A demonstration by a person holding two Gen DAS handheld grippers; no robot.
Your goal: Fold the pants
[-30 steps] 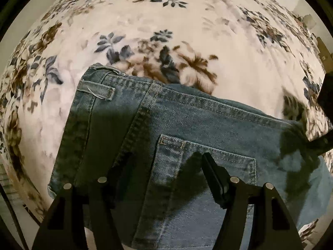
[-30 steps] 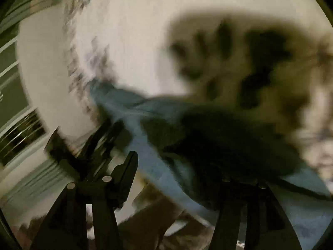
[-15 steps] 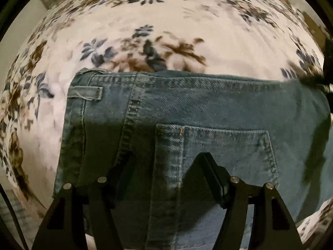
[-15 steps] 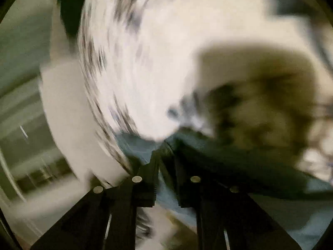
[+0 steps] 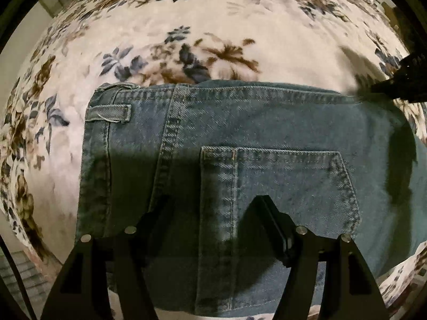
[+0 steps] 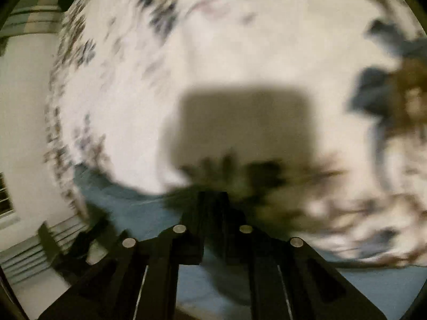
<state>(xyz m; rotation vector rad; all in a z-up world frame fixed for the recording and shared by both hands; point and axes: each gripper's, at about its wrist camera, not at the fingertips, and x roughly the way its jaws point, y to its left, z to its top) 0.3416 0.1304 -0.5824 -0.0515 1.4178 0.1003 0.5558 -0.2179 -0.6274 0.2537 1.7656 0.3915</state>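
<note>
Blue denim pants [image 5: 267, 138] lie folded on a floral bedspread [image 5: 213, 26], back pocket [image 5: 280, 186] up and waistband at the left. My left gripper [image 5: 213, 208] is open and hovers over the pocket, holding nothing. My right gripper [image 6: 213, 197] has its jaws together at the far edge of the denim [image 6: 128, 208]; blur hides whether cloth is pinched. Its black tip also shows in the left wrist view [image 5: 400, 85] at the pants' far right corner.
The bedspread's left edge drops to a pale floor [image 6: 26, 133] with a slatted vent [image 6: 24, 261] low on the wall. The right wrist view is motion-blurred, and the gripper's square shadow [image 6: 245, 122] falls on the bedspread.
The right gripper closed from wide open and swung along the pants' far edge. The far edge of the denim now lies straighter. The left gripper stayed open, shifting slightly.
</note>
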